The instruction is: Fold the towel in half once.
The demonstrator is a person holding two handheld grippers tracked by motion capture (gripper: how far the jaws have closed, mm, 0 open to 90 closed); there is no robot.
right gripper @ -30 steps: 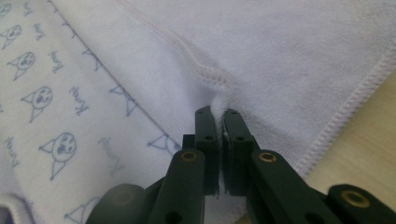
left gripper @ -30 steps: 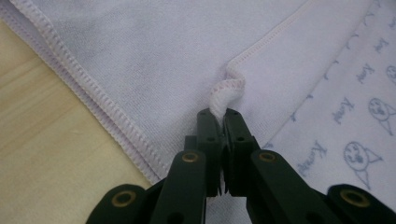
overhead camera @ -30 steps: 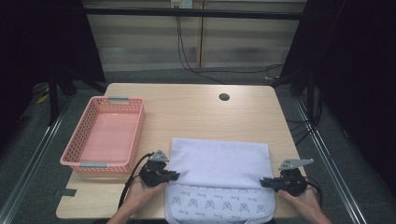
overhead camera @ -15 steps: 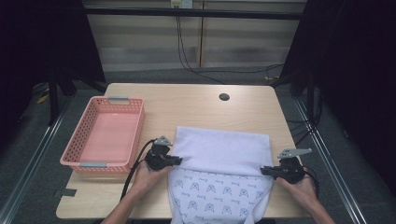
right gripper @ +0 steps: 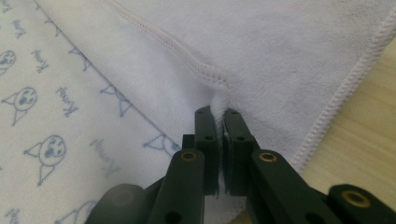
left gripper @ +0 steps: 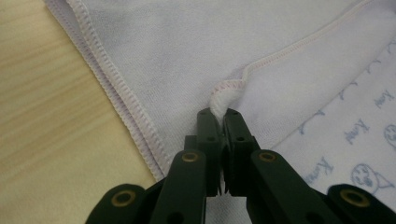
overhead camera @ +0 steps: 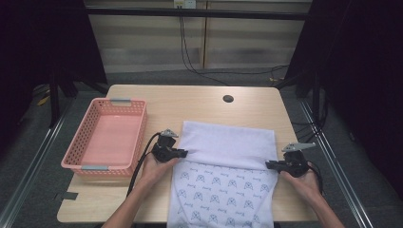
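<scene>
The towel (overhead camera: pixel 227 175) lies at the lower centre of the high view, on the near half of the wooden table (overhead camera: pixel 199 102), its near end running off the bottom edge. A plain white band is folded over the printed side, and the band's long axis runs left to right across the frame.

The left gripper (overhead camera: pixel 182 153) pinches the band's left end and the right gripper (overhead camera: pixel 269 165) its right end, so the 2 grips sit at opposite ends of that axis, each hand at its own edge. In the left gripper view (left gripper: pixel 219 114) and the right gripper view (right gripper: pixel 218 114) the jaws are nearly together, with a small ridge of hem squeezed between the tips.

The cloth is soft, napped terry with an overlocked stitched border; the underside shows pale blue cat faces and lettering. A pink perforated plastic basket (overhead camera: pixel 81 159) sits at middle left, just beside the left gripper.
</scene>
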